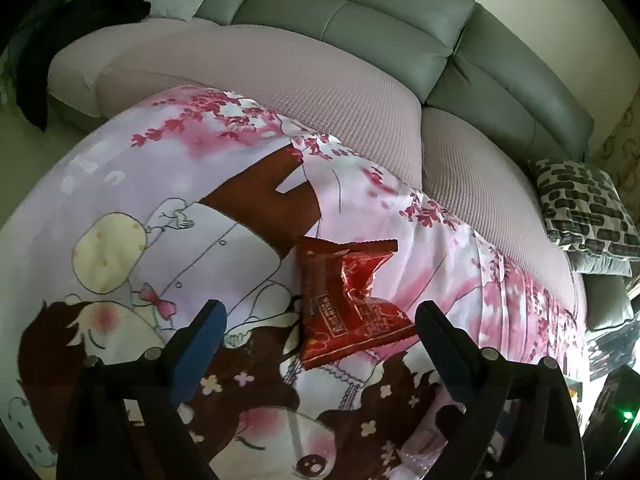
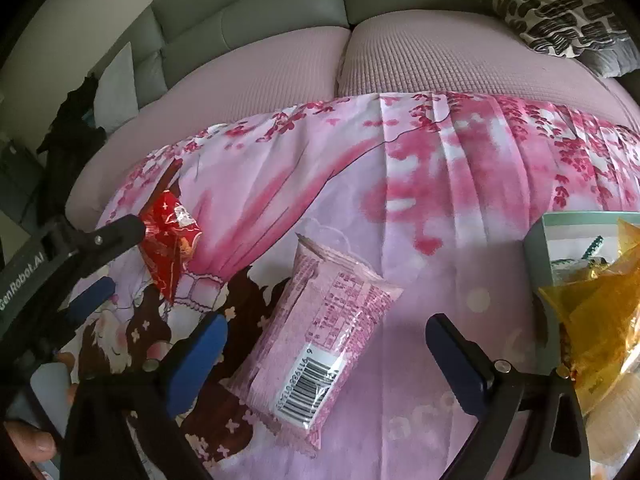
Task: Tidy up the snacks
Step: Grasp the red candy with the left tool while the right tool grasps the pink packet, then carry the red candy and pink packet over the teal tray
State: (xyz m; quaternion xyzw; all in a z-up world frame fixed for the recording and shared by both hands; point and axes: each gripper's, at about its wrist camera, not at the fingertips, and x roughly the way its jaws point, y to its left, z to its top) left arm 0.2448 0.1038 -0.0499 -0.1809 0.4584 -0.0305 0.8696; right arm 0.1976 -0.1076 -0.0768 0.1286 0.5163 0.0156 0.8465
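The yellow crinkled wrapper [image 2: 592, 320] at the right edge of the right wrist view is cut off by the frame, and the pale green box [image 2: 548, 248] behind it is half hidden; whether that yellow is one bag or several I cannot tell. The print on the packets is too small to read. A fingertip [image 2: 28, 444] shows at the lower left edge — the rest of the person is out of sight.

Counted: one red snack packet [image 1: 348, 300], one pink snack packet [image 2: 316, 332], two grippers, one patterned cushion [image 1: 584, 208] at the right of the left wrist view.

The red packet is glossy and creased with serrated ends, lying on the pink cartoon-print cloth [image 1: 120, 184] in the lower centre of the left wrist view; the left gripper [image 1: 320, 320] stands spread wide around its lower end, its pads not touching it. The pink packet is matte, with a barcode at its near end, lying slanted in the lower centre of the right wrist view; the right gripper [image 2: 324, 336] is likewise released, jaws wide on either side of the packet and clear of it. The cloth covers a mauve sofa seat [image 2: 280, 64]; the grey backrest [image 1: 360, 28] runs across the top.
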